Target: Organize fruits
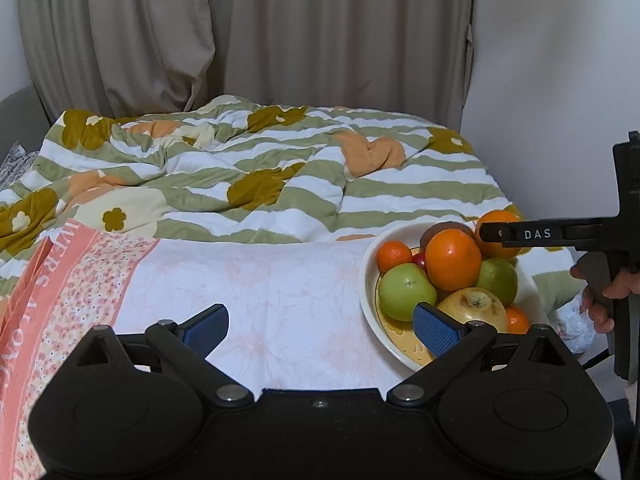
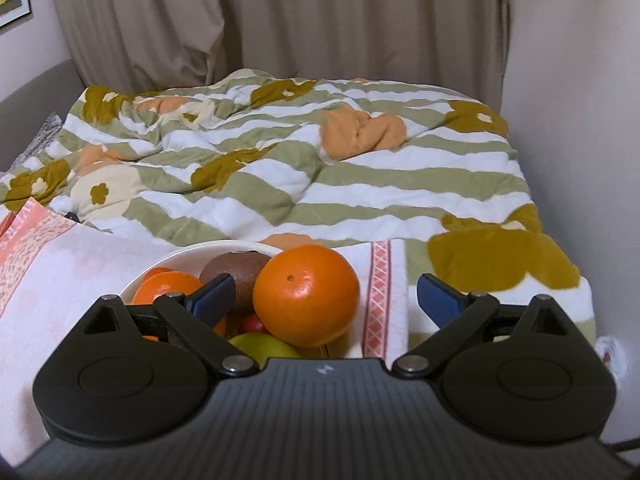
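Observation:
A white bowl (image 1: 370, 280) of fruit sits on a pale pink floral cloth (image 1: 260, 300) at the right. It holds a large orange (image 1: 453, 260), a small orange (image 1: 394, 255), a green apple (image 1: 404, 291), a second green fruit (image 1: 498, 280), a yellow fruit (image 1: 476, 305), a brown kiwi (image 1: 440, 229) and a far orange (image 1: 496, 220). My left gripper (image 1: 322, 322) is open and empty, left of the bowl. My right gripper (image 2: 325, 294) is open above the bowl (image 2: 192, 256), its jaws either side of the far orange (image 2: 306, 295), not touching. The kiwi (image 2: 236, 270) lies beside it.
A rumpled green-striped flower quilt (image 1: 248, 176) covers the bed behind the cloth. Beige curtains (image 1: 280, 40) hang at the back and a white wall (image 1: 560, 80) stands at the right. A crumpled plastic bag (image 1: 576, 328) lies right of the bowl.

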